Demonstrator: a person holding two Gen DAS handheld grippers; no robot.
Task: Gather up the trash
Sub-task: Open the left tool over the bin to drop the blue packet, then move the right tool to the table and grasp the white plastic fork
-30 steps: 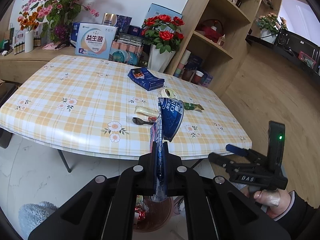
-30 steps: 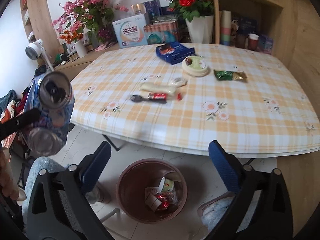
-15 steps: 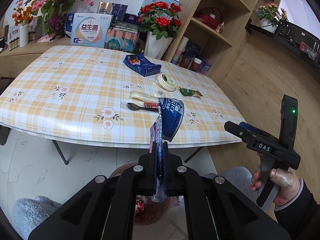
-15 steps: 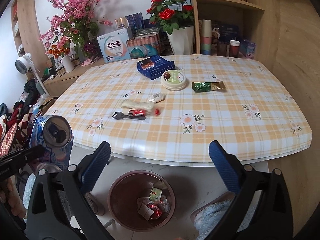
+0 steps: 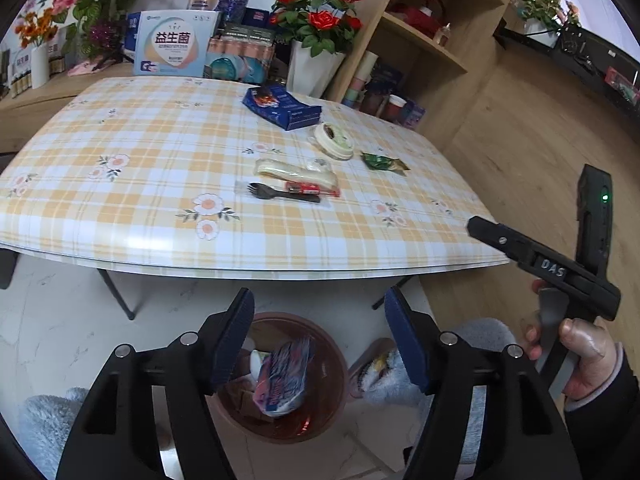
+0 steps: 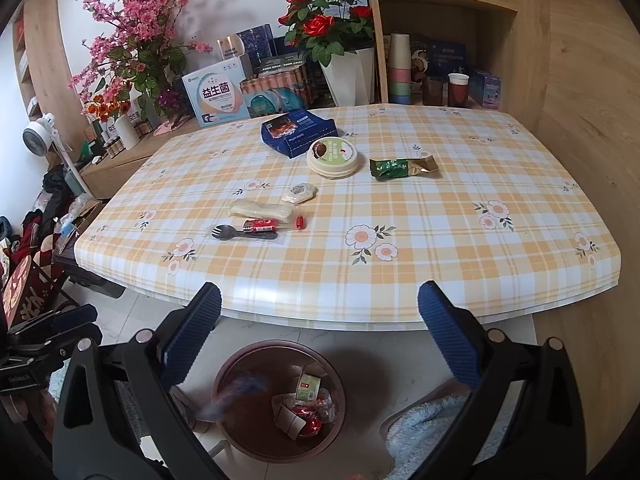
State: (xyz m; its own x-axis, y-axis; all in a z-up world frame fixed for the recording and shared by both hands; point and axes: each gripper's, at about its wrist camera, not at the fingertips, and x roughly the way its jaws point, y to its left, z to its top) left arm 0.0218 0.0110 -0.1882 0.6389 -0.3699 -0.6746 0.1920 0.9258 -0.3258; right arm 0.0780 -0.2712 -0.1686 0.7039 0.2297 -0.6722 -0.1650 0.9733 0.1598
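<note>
The table [image 6: 440, 240] holds one blue box [image 6: 298, 131], one round lid [image 6: 333, 157], one green wrapper [image 6: 402, 167] and one black spork [image 6: 244, 233]. One brown bin [image 6: 240, 364] stands below.

I see a glossy, smooth checked tablecloth [image 6: 440, 240] that looks like wipe-clean plastic, and under it a smooth brown plastic bin [image 6: 240, 364] on pale polished floor tiles [image 5: 60, 320]. My gripper pads [image 6: 448, 332] are ribbed blue rubber on matt black plastic, and the shelves [image 6: 440, 0] look like light matt wood.

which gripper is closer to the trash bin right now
Left. The left gripper hangs open right above the bin; the right gripper is open too, farther back.
</note>
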